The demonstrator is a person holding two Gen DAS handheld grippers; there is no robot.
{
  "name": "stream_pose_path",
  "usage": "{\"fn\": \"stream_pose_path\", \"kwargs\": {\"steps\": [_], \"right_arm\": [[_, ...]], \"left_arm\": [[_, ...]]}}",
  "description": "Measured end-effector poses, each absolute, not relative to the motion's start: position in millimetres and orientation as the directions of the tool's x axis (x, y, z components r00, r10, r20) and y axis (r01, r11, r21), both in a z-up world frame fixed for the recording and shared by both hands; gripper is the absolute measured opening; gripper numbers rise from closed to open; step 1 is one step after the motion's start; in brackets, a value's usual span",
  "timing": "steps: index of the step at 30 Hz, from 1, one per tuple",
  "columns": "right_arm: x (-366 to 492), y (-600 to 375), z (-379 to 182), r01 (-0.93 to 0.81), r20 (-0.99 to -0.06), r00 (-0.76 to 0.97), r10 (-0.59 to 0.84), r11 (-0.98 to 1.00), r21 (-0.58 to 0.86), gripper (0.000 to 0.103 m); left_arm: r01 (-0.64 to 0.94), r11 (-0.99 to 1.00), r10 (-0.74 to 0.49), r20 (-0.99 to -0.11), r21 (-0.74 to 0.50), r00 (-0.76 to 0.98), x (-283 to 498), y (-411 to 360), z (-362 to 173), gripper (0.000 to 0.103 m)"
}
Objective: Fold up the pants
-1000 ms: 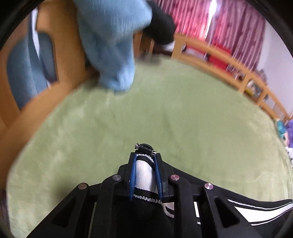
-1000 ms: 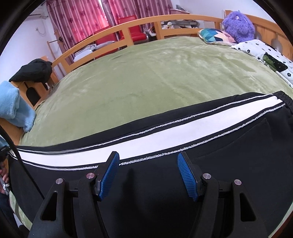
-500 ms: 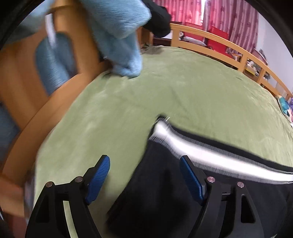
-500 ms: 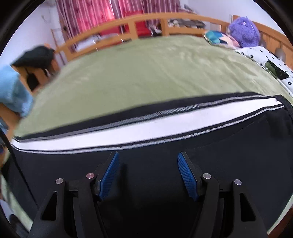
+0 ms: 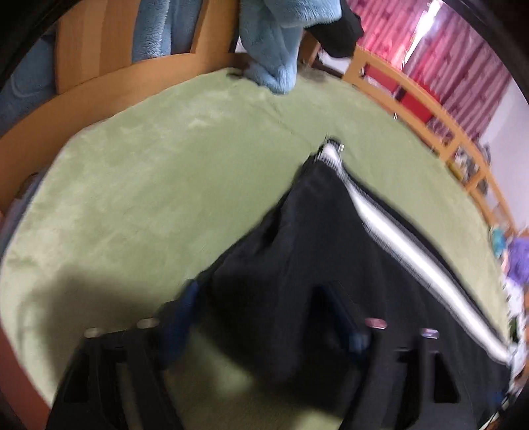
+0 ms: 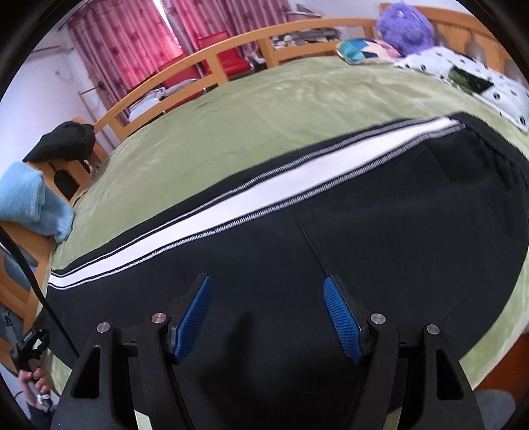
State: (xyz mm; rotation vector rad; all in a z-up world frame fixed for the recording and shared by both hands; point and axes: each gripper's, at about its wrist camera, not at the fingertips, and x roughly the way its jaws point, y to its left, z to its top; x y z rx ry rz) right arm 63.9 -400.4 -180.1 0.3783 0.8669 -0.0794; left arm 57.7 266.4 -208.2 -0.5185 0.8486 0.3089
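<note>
Black pants [image 6: 380,215] with a white side stripe [image 6: 297,185] lie spread flat across the green bed cover [image 6: 264,109]. My right gripper [image 6: 267,281] hovers over the black cloth below the stripe; it is open, its jaws are opening, and nothing is pinched. The left wrist view is blurred. There the leg end of the pants [image 5: 314,231] points away, with the stripe [image 5: 396,244] along its right side. My left gripper [image 5: 261,297] straddles the near black cloth. Its jaws are closing, still wide apart, and the pads do not visibly press.
A light blue blanket [image 5: 281,43] hangs over the wooden bed frame [image 5: 109,43], with a black garment [image 6: 62,142] beside it. A wooden rail [image 6: 231,49] borders the far side. A purple plush [image 6: 403,29] and a spotted pillow [image 6: 463,76] lie far right. A hand [image 6: 36,387] shows bottom left.
My left gripper let go of the striped hem, opened and drew back, so the leg end now lies farther off on the bed. My right gripper shifted a little sideways, still open.
</note>
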Motion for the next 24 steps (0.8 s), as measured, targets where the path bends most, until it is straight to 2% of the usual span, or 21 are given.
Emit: {"fn": "stream_pose_path", "kwargs": {"steps": [1, 3, 5, 7, 8, 9, 10, 11, 12, 13, 15, 17, 20, 21, 22, 23, 24], "right_arm": [[63.6, -399.0, -180.6, 0.222, -0.758, 0.647, 0.081, 0.931, 0.289, 0.069], [62.4, -397.0, -180.0, 0.224, -0.761, 0.645, 0.074, 0.933, 0.28, 0.069], [59.8, -393.9, -176.9, 0.225, -0.762, 0.645, 0.061, 0.937, 0.266, 0.069], [54.1, -394.5, -171.1, 0.229, -0.752, 0.658, 0.041, 0.94, 0.252, 0.069], [51.1, -396.4, -168.8, 0.235, -0.749, 0.662, 0.031, 0.94, 0.247, 0.069], [47.2, -399.1, -166.0, 0.243, -0.745, 0.667, 0.021, 0.939, 0.244, 0.069], [43.8, -402.5, -163.9, 0.252, -0.744, 0.668, 0.015, 0.936, 0.245, 0.069], [40.6, -406.3, -162.1, 0.262, -0.744, 0.668, 0.009, 0.933, 0.246, 0.069], [36.8, -410.0, -160.3, 0.272, -0.744, 0.668, 0.002, 0.93, 0.247, 0.069], [32.0, -414.6, -158.6, 0.283, -0.743, 0.669, -0.007, 0.927, 0.246, 0.069], [22.9, -423.3, -157.2, 0.309, -0.742, 0.67, -0.025, 0.918, 0.248, 0.069], [18.0, -431.4, -160.4, 0.326, -0.744, 0.667, -0.021, 0.907, 0.266, 0.069], [17.3, -437.8, -168.5, 0.344, -0.756, 0.655, -0.002, 0.891, 0.295, 0.069], [16.1, -438.3, -170.4, 0.342, -0.756, 0.655, 0.006, 0.89, 0.303, 0.069], [15.1, -438.2, -172.0, 0.342, -0.755, 0.655, 0.007, 0.889, 0.305, 0.069], [13.9, -438.2, -172.9, 0.343, -0.755, 0.655, 0.003, 0.89, 0.301, 0.069], [13.9, -438.5, -173.8, 0.344, -0.756, 0.654, 0.0, 0.891, 0.297, 0.069]], "left_arm": [[-0.452, 0.834, 0.059, -0.764, -0.316, 0.643, 60.2, 268.3, -203.5, 0.019], [-0.423, 0.808, 0.02, -0.698, -0.411, 0.715, 51.7, 277.7, -189.0, 0.019], [-0.408, 0.805, 0.015, -0.673, -0.43, 0.739, 45.8, 281.0, -182.0, 0.019], [-0.451, 0.829, 0.067, -0.74, -0.332, 0.669, 56.4, 275.0, -194.2, 0.028], [-0.484, 0.833, 0.095, -0.791, -0.269, 0.604, 63.5, 273.3, -206.9, 0.042], [-0.499, 0.833, 0.097, -0.826, -0.237, 0.555, 68.0, 273.9, -216.7, 0.047], [-0.49, 0.831, 0.078, -0.818, -0.263, 0.57, 64.5, 275.8, -218.9, 0.047], [-0.489, 0.822, 0.066, -0.803, -0.294, 0.593, 60.1, 278.0, -215.2, 0.055], [-0.486, 0.804, 0.037, -0.786, -0.344, 0.617, 55.5, 280.6, -212.5, 0.071], [-0.475, 0.785, -0.001, -0.767, -0.398, 0.642, 53.0, 282.4, -211.9, 0.076], [-0.458, 0.769, -0.046, -0.753, -0.446, 0.656, 57.1, 280.9, -216.5, 0.077], [-0.48, 0.783, -0.01, -0.78, -0.395, 0.626, 68.3, 272.1, -220.0, 0.075], [-0.423, 0.821, 0.018, -0.722, -0.384, 0.691, 58.1, 251.4, -204.6, 0.065], [-0.38, 0.847, 0.023, -0.69, -0.371, 0.724, 53.9, 241.3, -196.2, 0.042], [-0.355, 0.866, 0.035, -0.665, -0.351, 0.746, 49.6, 233.0, -189.7, 0.029], [-0.324, 0.887, 0.038, -0.648, -0.329, 0.761, 47.6, 226.7, -185.7, 0.024], [-0.303, 0.899, 0.03, -0.645, -0.317, 0.764, 47.9, 222.1, -183.8, 0.024]]}}
